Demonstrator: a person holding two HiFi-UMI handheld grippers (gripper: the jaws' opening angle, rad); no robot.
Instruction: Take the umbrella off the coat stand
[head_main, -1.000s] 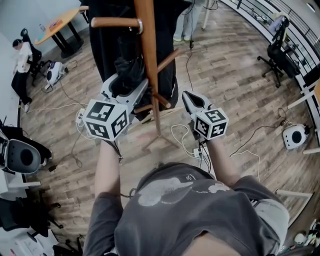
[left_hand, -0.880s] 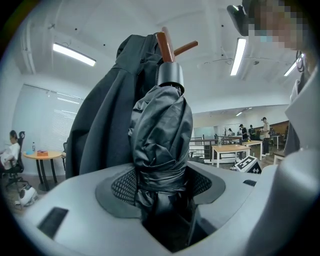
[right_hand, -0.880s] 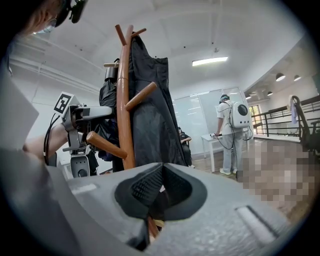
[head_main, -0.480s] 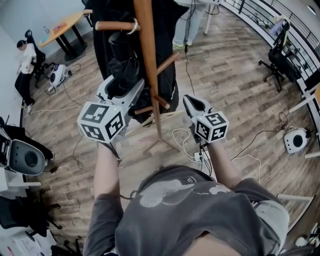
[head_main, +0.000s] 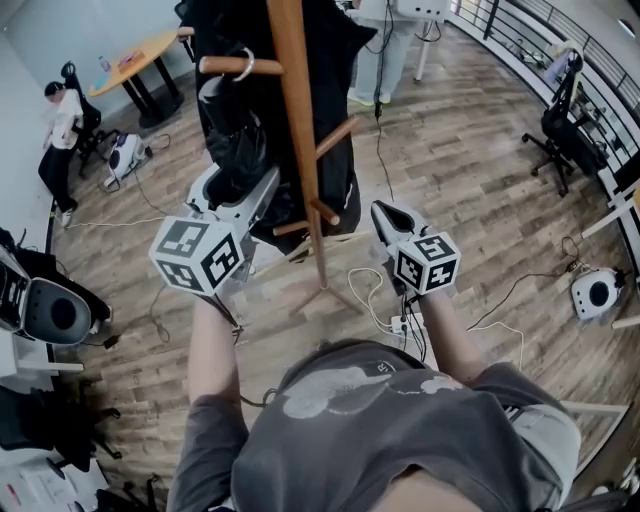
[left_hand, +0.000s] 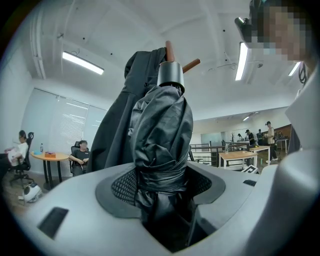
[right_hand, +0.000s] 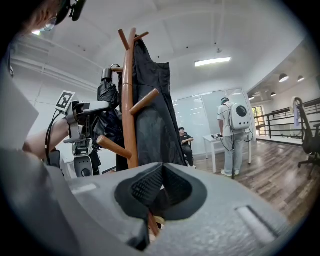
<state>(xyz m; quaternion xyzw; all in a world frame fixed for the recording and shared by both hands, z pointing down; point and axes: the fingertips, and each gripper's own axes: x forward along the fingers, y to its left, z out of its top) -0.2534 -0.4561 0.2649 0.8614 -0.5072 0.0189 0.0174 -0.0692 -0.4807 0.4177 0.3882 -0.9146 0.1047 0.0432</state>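
Note:
A black folded umbrella (head_main: 232, 140) hangs by a pale loop from a wooden peg (head_main: 222, 66) of the coat stand (head_main: 298, 130). My left gripper (head_main: 238, 182) is shut on the umbrella's bundled fabric, below the peg. In the left gripper view the umbrella (left_hand: 162, 135) fills the gap between the jaws of the left gripper (left_hand: 161, 172), its grey cap on top. My right gripper (head_main: 390, 215) hovers to the right of the pole, shut and empty. Its own view shows the right gripper (right_hand: 161, 186) with pads together, and the coat stand (right_hand: 129, 100) and umbrella (right_hand: 107, 107) ahead.
A black coat (head_main: 335, 90) hangs on the far side of the stand. Lower pegs (head_main: 335, 135) stick out towards my right gripper. Cables (head_main: 375, 290) lie on the wooden floor near the stand's base. A seated person (head_main: 55, 130), a round table (head_main: 135, 60) and office chairs (head_main: 560, 130) stand further off.
My left gripper has risen with the umbrella. The loop has slid outward along the peg, away from the pole. The right gripper has stayed where it was.

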